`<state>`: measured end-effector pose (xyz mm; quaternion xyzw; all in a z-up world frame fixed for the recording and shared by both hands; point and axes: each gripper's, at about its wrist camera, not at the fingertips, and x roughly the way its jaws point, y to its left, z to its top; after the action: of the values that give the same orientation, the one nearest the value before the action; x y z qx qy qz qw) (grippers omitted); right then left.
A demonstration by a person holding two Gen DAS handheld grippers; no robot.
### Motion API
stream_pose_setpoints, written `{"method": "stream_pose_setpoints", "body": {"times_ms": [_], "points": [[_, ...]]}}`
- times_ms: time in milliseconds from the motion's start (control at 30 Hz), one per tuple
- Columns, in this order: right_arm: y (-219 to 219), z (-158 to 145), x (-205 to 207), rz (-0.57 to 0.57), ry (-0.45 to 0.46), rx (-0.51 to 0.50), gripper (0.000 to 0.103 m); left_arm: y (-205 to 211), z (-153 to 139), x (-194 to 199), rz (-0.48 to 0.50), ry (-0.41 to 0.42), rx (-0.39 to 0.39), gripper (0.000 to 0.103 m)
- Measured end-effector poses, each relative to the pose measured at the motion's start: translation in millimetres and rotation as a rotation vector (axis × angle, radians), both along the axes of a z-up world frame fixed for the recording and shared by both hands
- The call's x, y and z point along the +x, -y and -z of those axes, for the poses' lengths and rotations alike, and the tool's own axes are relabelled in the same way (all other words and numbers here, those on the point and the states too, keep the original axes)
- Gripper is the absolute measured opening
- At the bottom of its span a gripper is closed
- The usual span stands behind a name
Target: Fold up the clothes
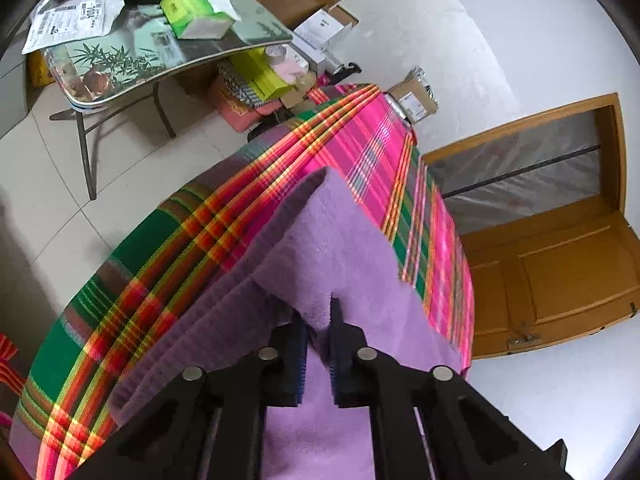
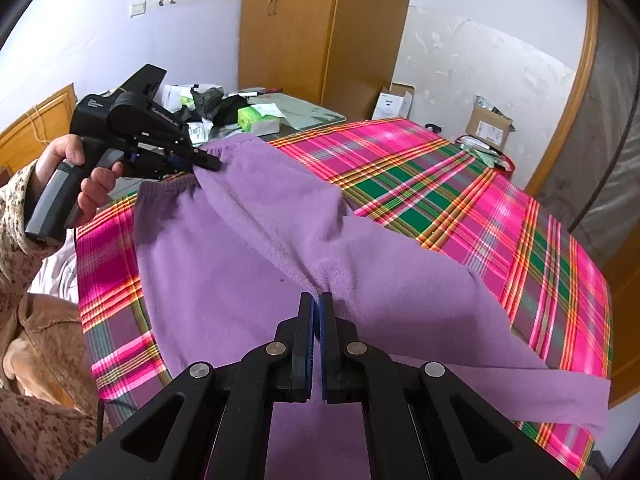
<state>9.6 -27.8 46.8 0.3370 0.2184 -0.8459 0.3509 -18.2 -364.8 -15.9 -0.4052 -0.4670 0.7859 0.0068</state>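
Left wrist view: the left gripper (image 1: 319, 320) has its jaws nearly closed, pinching a raised fold of the purple fleece trousers (image 1: 344, 240). The trousers lie on the plaid bedspread (image 1: 160, 248), which runs from near left to far right. Beyond the bed, a folding table (image 1: 256, 36) carries a green tissue pack (image 1: 196, 12) and a shipping label (image 1: 68, 16). Cardboard boxes (image 1: 412, 100) stand against the far wall. A wooden door (image 1: 560, 272) is at the right.

Right wrist view: the right gripper (image 2: 317, 300) has its jaws closed to a thin slit, clamping a ridge of the trousers (image 2: 248, 248) near the crotch seam. The trousers are spread across the bedspread (image 2: 460, 200), waistband to the far left, one leg trailing to the near right edge. At the far left, the left gripper (image 2: 208, 164) grips the waistband, held by a hand (image 2: 80, 176) in a floral sleeve (image 2: 16, 216). A wooden wardrobe (image 2: 304, 28) stands at the far wall.
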Motion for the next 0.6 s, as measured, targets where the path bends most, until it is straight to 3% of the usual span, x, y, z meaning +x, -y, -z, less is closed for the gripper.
{"method": "stream_pose_setpoints", "body": {"times_ms": [333, 600], "points": [[-7, -19, 9, -0.006, -0.042, -0.033, 0.003, -10, -44, 14, -0.004, -0.105, -0.110, 0.004], [-13, -18, 27, -0.055, 0.000, -0.046, 0.003, -8, -34, 41, -0.003, -0.072, -0.131, 0.004]]}}
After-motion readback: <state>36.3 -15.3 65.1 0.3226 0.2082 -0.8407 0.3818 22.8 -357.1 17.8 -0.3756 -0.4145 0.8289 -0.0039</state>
